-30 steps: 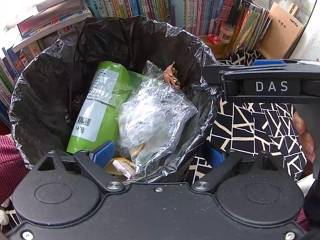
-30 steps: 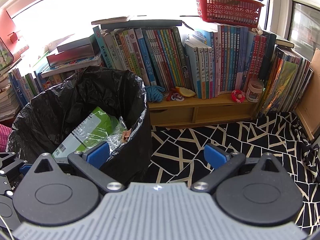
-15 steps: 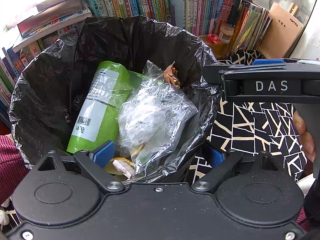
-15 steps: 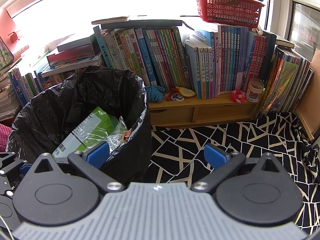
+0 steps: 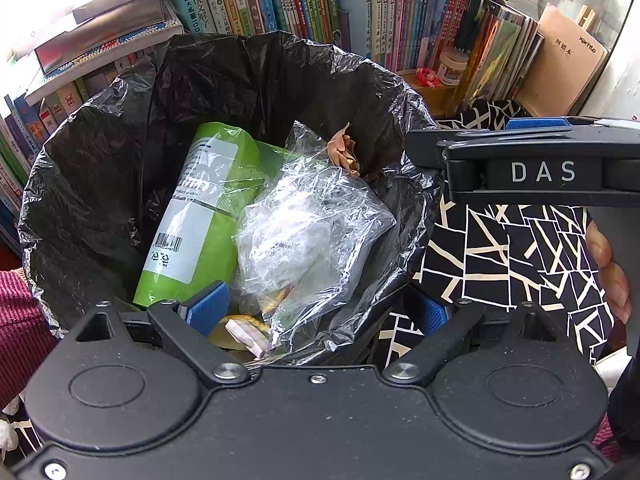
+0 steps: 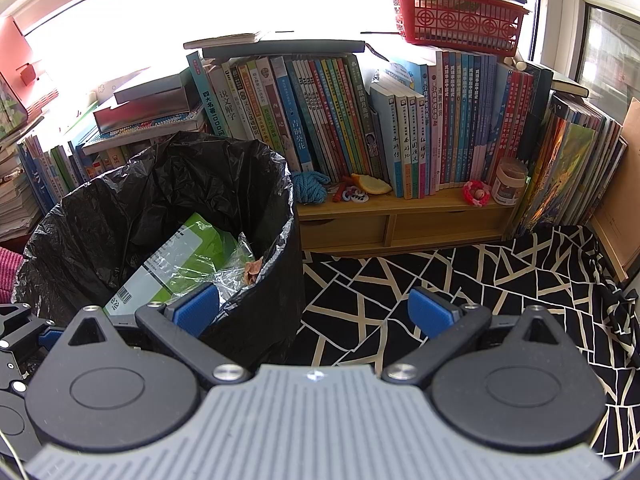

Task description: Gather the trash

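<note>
The left gripper (image 5: 320,310) is hovering over the bin (image 5: 100,184), jaws apart and empty, the right gripper (image 6: 314,312) likewise, probably because the trash is already inside.

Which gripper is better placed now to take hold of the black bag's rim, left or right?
Left, probably. The left gripper hangs open over the bag, and the near rim passes between its fingers. The right gripper is also open, but sits beside the bin over the patterned cloth.
</note>
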